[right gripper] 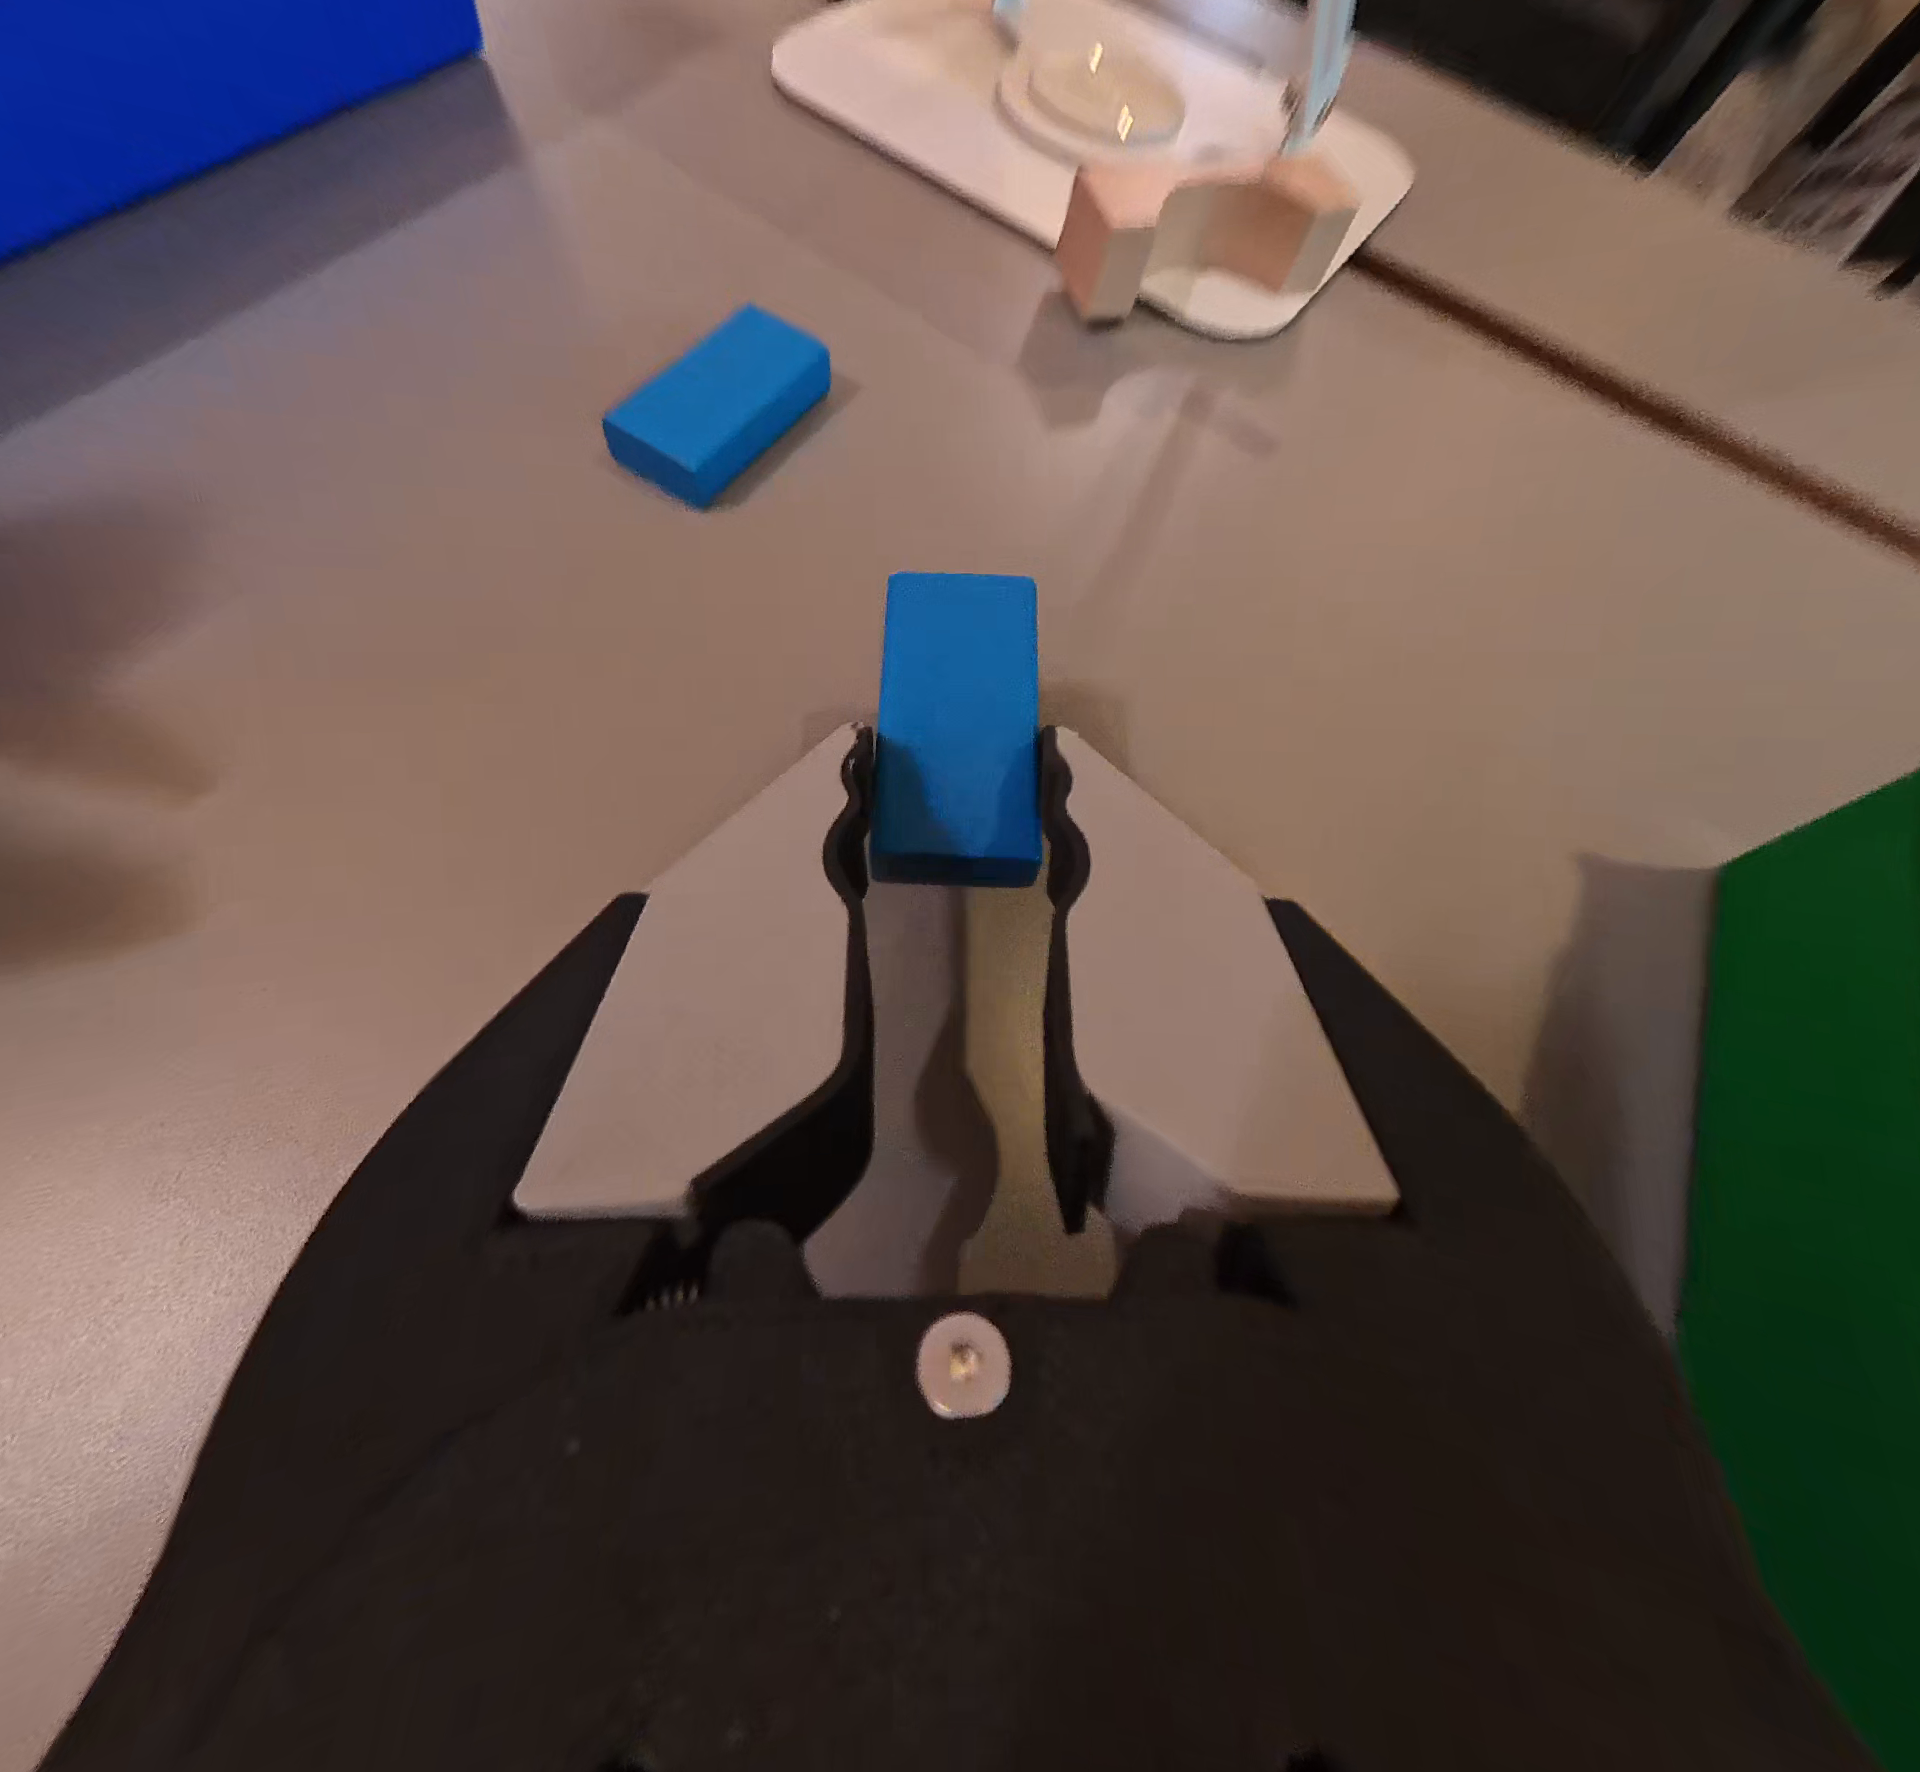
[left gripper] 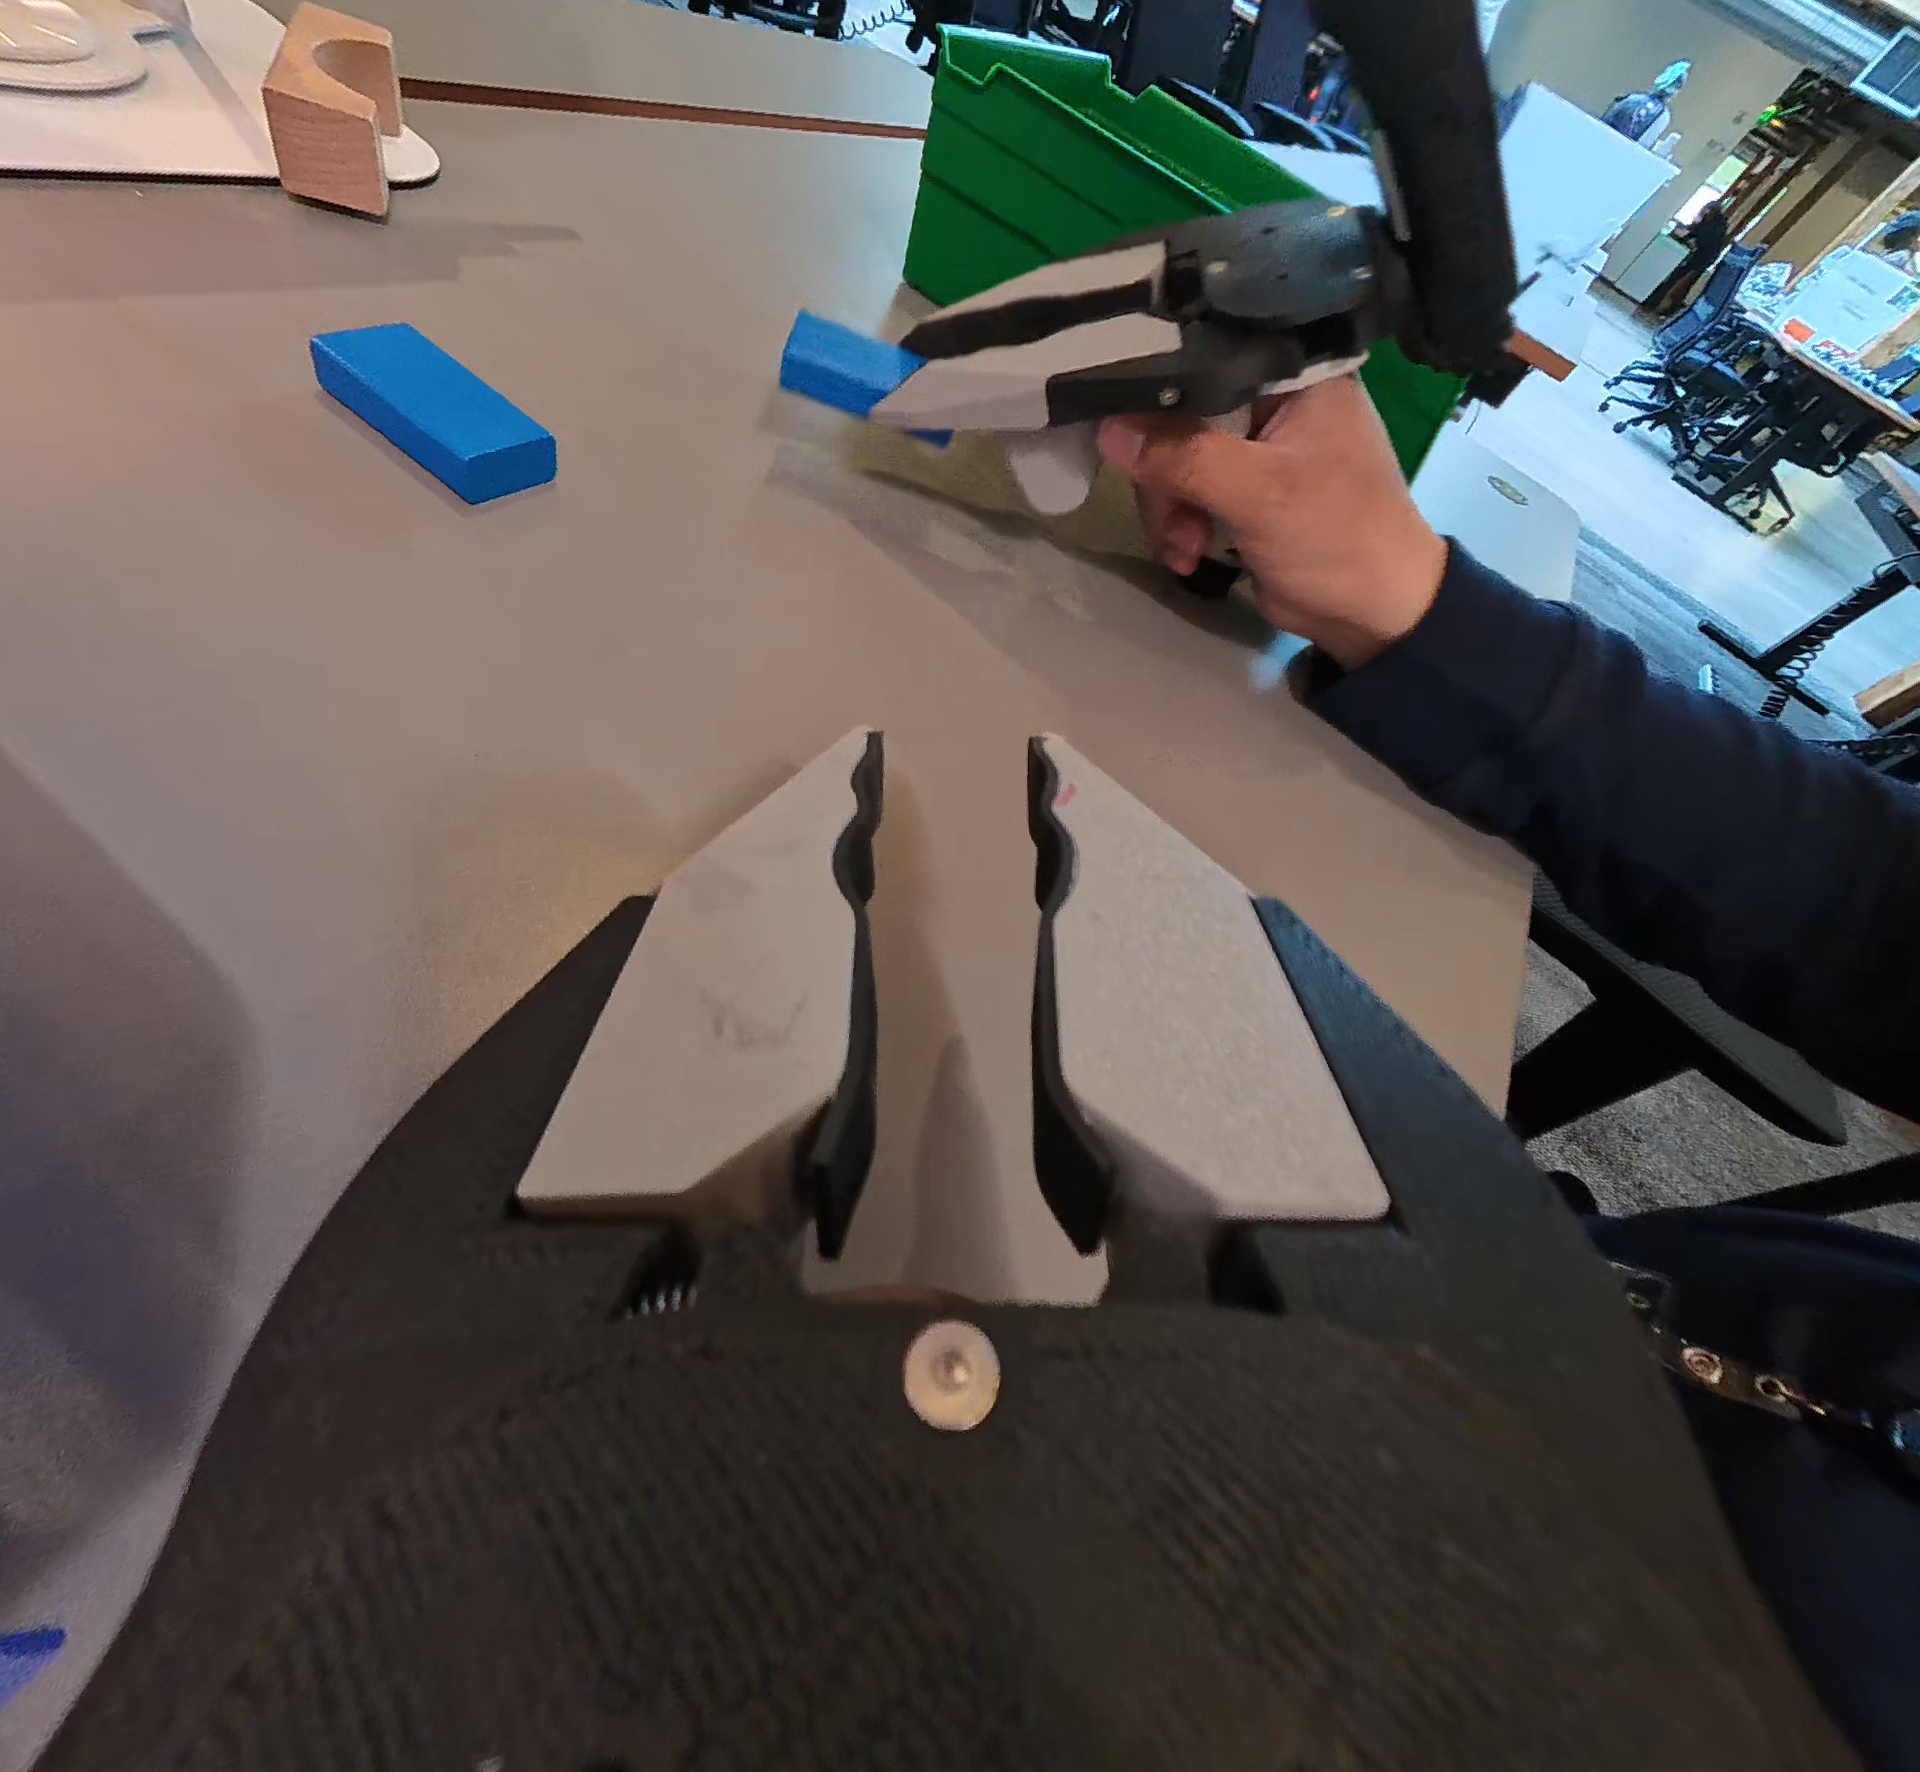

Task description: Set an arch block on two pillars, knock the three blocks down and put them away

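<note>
Blue pillar block point(right gripper: 958, 735) sits pinched between your right gripper point(right gripper: 956, 787) fingers beside the green bin point(left gripper: 1039, 164): putting away looks underway. Your left gripper point(left gripper: 954, 766) fingers stand spread, empty; next, likely carry it over the bin's rim.

**Two hand-held grippers over the table**

Left gripper point(left gripper: 956, 746): fingers level and pointing forward, jaws parted, nothing between the black ridged pads point(left gripper: 868, 818). Right gripper point(right gripper: 956, 746): jaws closed on the near end of a blue block point(right gripper: 961, 714), both pads against its long sides. In the left wrist view the right hand point(left gripper: 1278, 517), in a dark sleeve, grips the handle with the fingers angled down to the left.
</note>
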`<action>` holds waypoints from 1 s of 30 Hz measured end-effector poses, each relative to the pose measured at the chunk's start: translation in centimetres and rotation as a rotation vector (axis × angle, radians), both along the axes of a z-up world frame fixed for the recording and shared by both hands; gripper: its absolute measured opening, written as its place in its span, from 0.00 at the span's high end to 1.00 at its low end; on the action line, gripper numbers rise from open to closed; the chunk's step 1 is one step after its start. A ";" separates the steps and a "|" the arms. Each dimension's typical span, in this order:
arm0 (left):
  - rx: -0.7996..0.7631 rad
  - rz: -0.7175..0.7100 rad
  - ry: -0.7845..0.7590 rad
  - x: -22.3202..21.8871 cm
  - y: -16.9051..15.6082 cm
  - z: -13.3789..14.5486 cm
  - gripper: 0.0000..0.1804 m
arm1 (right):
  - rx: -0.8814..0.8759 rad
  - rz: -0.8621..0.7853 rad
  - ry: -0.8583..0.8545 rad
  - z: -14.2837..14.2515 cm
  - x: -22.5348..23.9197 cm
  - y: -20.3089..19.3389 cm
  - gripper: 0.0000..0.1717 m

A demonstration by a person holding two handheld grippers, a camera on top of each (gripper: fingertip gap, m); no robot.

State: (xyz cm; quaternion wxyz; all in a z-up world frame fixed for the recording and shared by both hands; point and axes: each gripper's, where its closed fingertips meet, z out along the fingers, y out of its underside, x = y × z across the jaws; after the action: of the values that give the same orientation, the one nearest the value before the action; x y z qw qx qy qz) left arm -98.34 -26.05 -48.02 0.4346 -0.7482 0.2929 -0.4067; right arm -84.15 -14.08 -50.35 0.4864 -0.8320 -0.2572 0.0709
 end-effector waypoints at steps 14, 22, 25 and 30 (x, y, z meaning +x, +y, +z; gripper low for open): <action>-0.024 -0.010 -0.015 0.0 0.0 0.0 0.86 | 0.748 -0.191 -0.045 19.2 7.0 -9.8 0.83; -0.030 -0.008 -0.025 -0.1 0.1 0.0 0.86 | 0.562 -0.401 0.015 19.3 19.5 -11.1 0.83; -0.025 -0.009 -0.026 -0.1 0.0 0.1 0.85 | 0.353 -0.422 0.036 14.5 22.3 -9.2 0.83; -0.031 -0.008 -0.030 -0.1 0.1 0.1 0.86 | 0.143 -0.441 0.000 8.9 23.4 -7.2 0.81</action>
State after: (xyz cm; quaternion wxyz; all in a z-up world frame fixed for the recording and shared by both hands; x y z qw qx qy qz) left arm -98.45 -25.95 -47.94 0.4257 -0.7476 0.2829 -0.4241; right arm -60.79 -21.31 -41.47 0.5480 -0.8313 -0.0737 -0.0555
